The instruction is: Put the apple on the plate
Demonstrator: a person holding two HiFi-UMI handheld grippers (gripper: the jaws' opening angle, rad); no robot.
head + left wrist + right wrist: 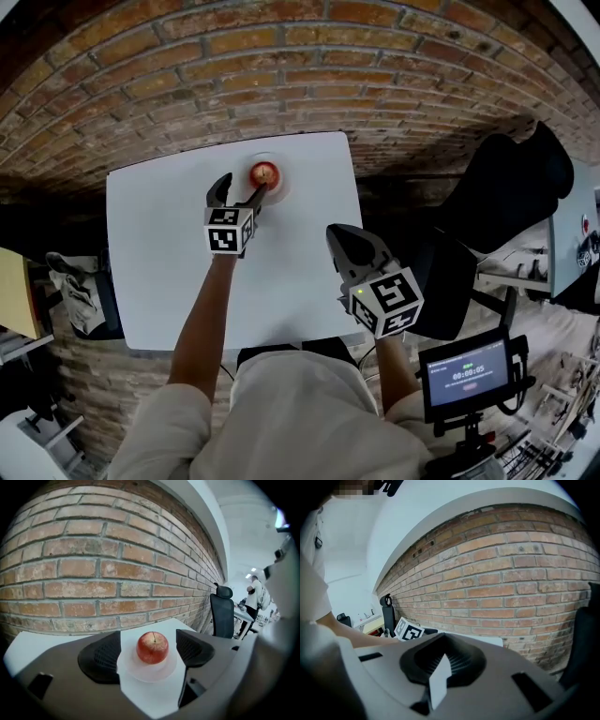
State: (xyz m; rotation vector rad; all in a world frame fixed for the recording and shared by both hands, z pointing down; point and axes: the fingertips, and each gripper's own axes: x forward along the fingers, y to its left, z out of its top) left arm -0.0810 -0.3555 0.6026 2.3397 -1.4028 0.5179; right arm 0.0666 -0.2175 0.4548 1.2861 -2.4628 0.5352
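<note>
A red apple (264,173) (152,647) stands upright on a small white plate (280,185) (146,673) near the far edge of the white table (159,272). My left gripper (240,190) (147,652) is open just short of the apple. In the left gripper view its two black pads (100,657) stand on either side of the apple, with gaps between each pad and the fruit. My right gripper (347,246) (440,660) is shut on nothing and hangs off the table's near right side.
A brick wall (281,84) rises right behind the table. A black office chair (511,187) stands to the right, and a small screen on a stand (467,373) sits at the lower right. Bags and clutter (80,281) lie left of the table.
</note>
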